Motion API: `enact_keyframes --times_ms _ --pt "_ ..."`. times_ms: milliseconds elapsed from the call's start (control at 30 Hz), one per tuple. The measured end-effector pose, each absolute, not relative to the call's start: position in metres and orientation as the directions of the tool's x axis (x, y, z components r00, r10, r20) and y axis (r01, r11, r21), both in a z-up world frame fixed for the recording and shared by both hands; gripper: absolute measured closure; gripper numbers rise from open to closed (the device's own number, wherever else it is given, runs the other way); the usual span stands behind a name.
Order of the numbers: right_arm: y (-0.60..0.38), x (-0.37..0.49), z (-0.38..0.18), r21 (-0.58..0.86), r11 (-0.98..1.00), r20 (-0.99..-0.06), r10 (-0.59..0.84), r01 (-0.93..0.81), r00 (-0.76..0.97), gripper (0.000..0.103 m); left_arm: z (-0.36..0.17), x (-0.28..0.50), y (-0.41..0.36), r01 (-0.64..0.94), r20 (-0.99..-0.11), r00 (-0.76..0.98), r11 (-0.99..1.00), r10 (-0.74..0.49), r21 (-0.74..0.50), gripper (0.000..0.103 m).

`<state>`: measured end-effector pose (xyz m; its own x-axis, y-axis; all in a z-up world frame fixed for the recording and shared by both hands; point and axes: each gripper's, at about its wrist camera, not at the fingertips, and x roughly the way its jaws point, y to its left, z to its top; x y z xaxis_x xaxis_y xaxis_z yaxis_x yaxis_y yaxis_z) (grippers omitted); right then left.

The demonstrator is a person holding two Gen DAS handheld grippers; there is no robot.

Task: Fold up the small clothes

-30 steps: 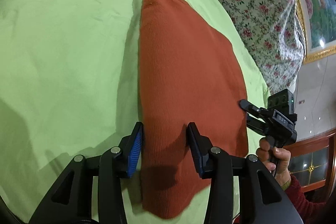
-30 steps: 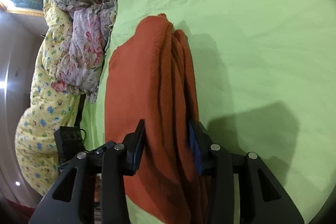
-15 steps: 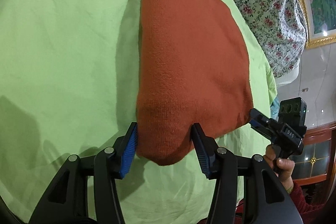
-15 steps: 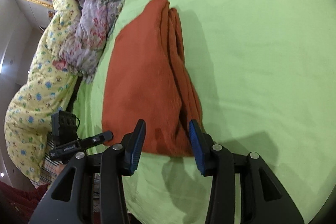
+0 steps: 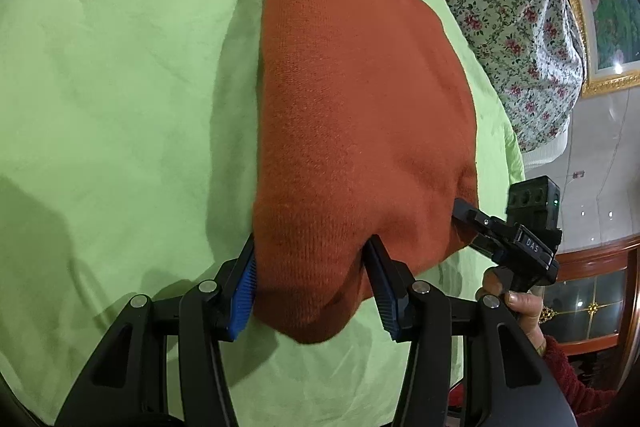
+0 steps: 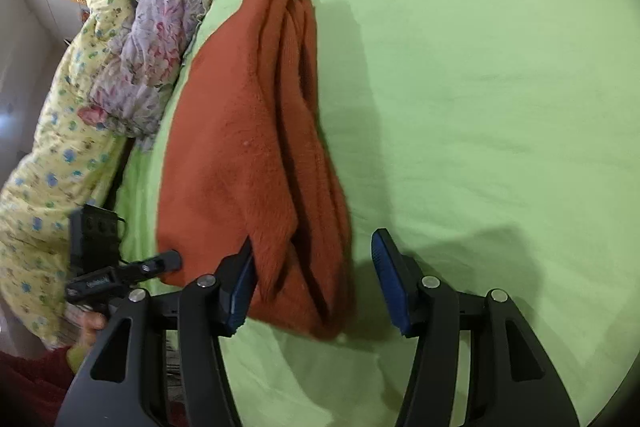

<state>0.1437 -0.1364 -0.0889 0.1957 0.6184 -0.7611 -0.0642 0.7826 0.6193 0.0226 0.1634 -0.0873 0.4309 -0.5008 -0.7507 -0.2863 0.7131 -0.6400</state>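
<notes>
On the bed, a light green sheet (image 5: 120,67) covers nearly everything in view, lightly creased and bare out to its far edge on the side away from the bedding, which leaves wide room there. Along the other side are heaped a white quilt (image 5: 500,7) printed with red flowers and a yellow quilt (image 6: 52,167) with blue flowers, and only a thin strip of sheet separates them from the clothing. Beyond them are a gold picture frame (image 5: 600,83) and a red wooden cabinet (image 5: 592,291) with glass doors. The orange knitted garment (image 5: 360,107) lies folded flat on the sheet, its stacked edges facing the open side. The left tongs (image 5: 311,251) stand about half open around its near corner and have just been opening, the cloth filling the gap without looking squeezed. The right tongs (image 6: 313,239) have also just widened: one pad touches the cloth and the other stands clear over the sheet. A hand (image 5: 516,303) holds them, and their label (image 5: 532,247) reads "DAS".
</notes>
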Motion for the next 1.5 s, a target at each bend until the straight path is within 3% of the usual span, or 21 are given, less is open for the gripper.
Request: enact_keyframes --times_ms 33,133,200,267,367,533,700,967,1100,1267,1500 --pt "-0.134 0.145 -0.091 0.645 0.762 -0.742 0.643 -0.061 0.188 0.048 -0.087 0.023 0.162 -0.282 -0.751 0.431 0.716 -0.499 -0.638 0.06" --pt "-0.124 0.145 -0.097 0.689 0.724 -0.715 0.687 -0.033 0.131 0.075 -0.079 0.022 0.165 -0.266 -0.728 0.432 0.696 -0.532 -0.667 0.081" --pt "-0.129 0.141 -0.092 0.727 0.686 -0.683 0.72 0.023 0.127 0.082 -0.069 0.018 0.174 -0.252 -0.671 0.456 0.638 -0.585 -0.727 0.083" --pt "-0.141 0.136 -0.077 0.803 0.591 -0.594 0.788 0.069 0.164 0.088 -0.061 0.015 0.178 -0.224 -0.64 0.461 0.618 -0.614 -0.754 0.083" --pt "-0.151 0.129 -0.063 0.842 0.535 -0.538 0.82 0.073 0.194 0.089 -0.068 0.019 0.17 -0.22 -0.698 0.407 0.679 -0.589 -0.701 0.083" --pt "-0.14 0.125 -0.091 0.689 0.719 -0.724 0.679 0.085 0.124 0.089 -0.097 0.019 0.164 -0.261 -0.748 0.366 0.711 -0.553 -0.653 0.078" --pt "-0.14 0.117 -0.093 0.641 0.764 -0.764 0.626 0.073 0.154 0.078 -0.095 0.016 0.162 -0.241 -0.754 0.369 0.727 -0.544 -0.643 0.075" --pt "-0.144 0.119 -0.052 0.501 0.866 -0.846 0.491 -0.008 0.208 0.077 -0.049 0.009 0.161 -0.19 -0.813 0.389 0.826 -0.433 -0.531 0.073" --pt "-0.141 0.124 -0.022 0.463 0.885 -0.84 0.455 -0.048 0.294 0.075 -0.025 0.012 0.166 -0.184 -0.809 0.438 0.842 -0.392 -0.508 0.073" --pt "-0.135 0.137 0.005 0.524 0.847 -0.77 0.514 -0.085 0.378 0.075 -0.003 0.032 0.165 -0.156 -0.766 0.514 0.835 -0.387 -0.527 0.073" --pt "-0.102 0.168 -0.004 0.523 0.843 -0.766 0.53 -0.125 0.364 0.075 -0.011 0.067 0.154 -0.157 -0.774 0.501 0.839 -0.387 -0.521 0.071"
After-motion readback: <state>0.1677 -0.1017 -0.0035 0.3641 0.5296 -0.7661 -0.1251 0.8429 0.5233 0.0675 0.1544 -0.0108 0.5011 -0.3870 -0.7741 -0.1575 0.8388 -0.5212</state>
